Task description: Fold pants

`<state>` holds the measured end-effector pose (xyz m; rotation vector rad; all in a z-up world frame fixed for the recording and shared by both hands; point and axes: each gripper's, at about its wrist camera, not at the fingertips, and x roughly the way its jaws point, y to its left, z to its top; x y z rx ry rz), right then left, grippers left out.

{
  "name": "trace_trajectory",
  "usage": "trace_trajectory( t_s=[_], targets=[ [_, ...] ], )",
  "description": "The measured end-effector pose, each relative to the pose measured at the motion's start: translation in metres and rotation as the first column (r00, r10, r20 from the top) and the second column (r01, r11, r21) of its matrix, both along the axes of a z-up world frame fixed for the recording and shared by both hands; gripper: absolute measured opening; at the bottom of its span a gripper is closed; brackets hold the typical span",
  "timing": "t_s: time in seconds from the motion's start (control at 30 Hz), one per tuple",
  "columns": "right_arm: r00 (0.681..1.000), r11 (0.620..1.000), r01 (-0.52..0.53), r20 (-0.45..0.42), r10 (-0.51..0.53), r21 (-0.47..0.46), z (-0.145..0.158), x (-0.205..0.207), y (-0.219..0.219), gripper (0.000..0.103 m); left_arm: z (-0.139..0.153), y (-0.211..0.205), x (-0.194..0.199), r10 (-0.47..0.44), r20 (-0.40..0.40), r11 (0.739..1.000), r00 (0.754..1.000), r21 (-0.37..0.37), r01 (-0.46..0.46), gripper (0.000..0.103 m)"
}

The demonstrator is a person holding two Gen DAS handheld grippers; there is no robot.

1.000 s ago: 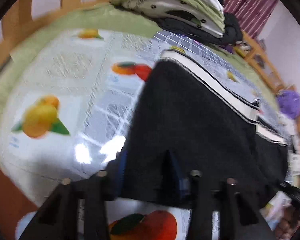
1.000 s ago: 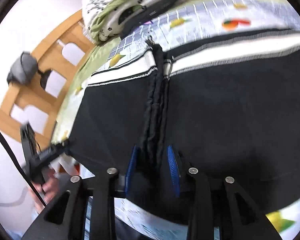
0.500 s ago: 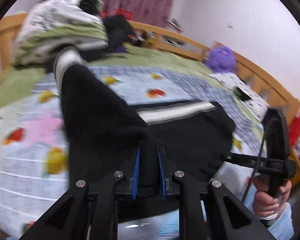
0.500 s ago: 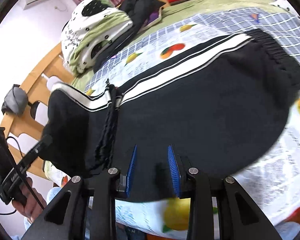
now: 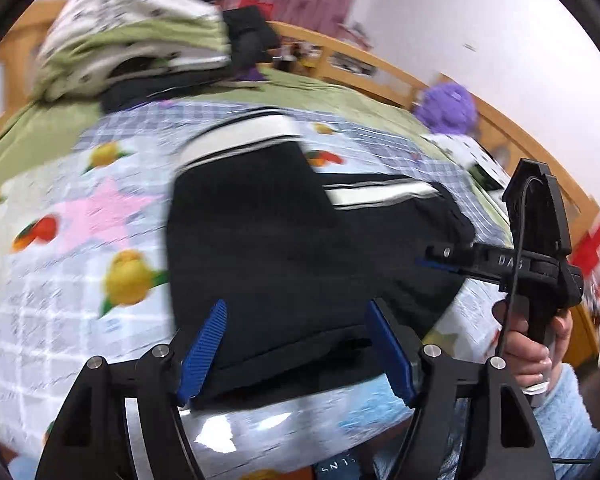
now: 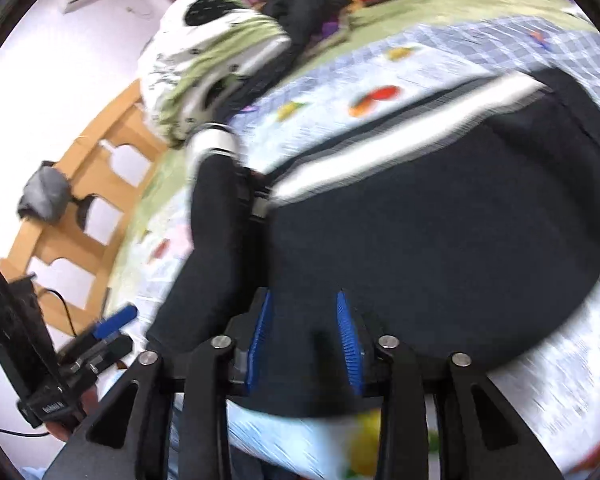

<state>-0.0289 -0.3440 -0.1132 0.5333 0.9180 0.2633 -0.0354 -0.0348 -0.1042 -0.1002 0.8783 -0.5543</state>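
Since earlier frame: left gripper [image 5: 296,344] letting go, jaws opening wide, nothing pinched; right gripper [image 6: 304,340] jaws opening too, cloth between but not pressed. Pants [image 5: 284,236] lying on bed [image 5: 100,200], one fold done, further folding and tidying probably remaining

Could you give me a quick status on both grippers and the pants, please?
Left gripper opening, nothing pinched. Right gripper opening over the cloth, no grip. Black pants with white side stripes folded on the fruit-print bed cover. Nothing in the way.
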Motion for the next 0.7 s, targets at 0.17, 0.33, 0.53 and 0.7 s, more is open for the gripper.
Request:
trace_trajectory(
  t_s=[0.17, 0.33, 0.53, 0.7],
  targets=[
    [0.991, 0.991, -0.112, -0.059, 0.117, 0.076, -0.020, 0.063, 0.054, 0.038, -0.017, 0.054, 0.018, 0.169, -0.117, 0.984, 0.979, -0.039, -0.175, 0.070],
    [0.975, 0.977, -0.211, 0.066, 0.211, -0.011, 0.031, 0.065, 0.075, 0.009, -0.017, 0.074, 0.026, 0.234, -0.137, 0.970, 0.963, -0.041, -0.241, 0.070],
    [0.973, 0.976, -0.187, 0.118, 0.200, -0.112, 0.101, 0.059, 0.019, 0.009, -0.017, 0.029, 0.038, 0.203, -0.107, 0.978, 0.973, 0.067, -0.197, 0.070],
    [0.985, 0.970, -0.101, 0.113, 0.129, -0.220, 0.114, 0.048, -0.061, 0.009, -0.014, -0.008, 0.041, 0.141, -0.107, 0.989, 0.984, 0.051, -0.136, 0.070]
  ],
)
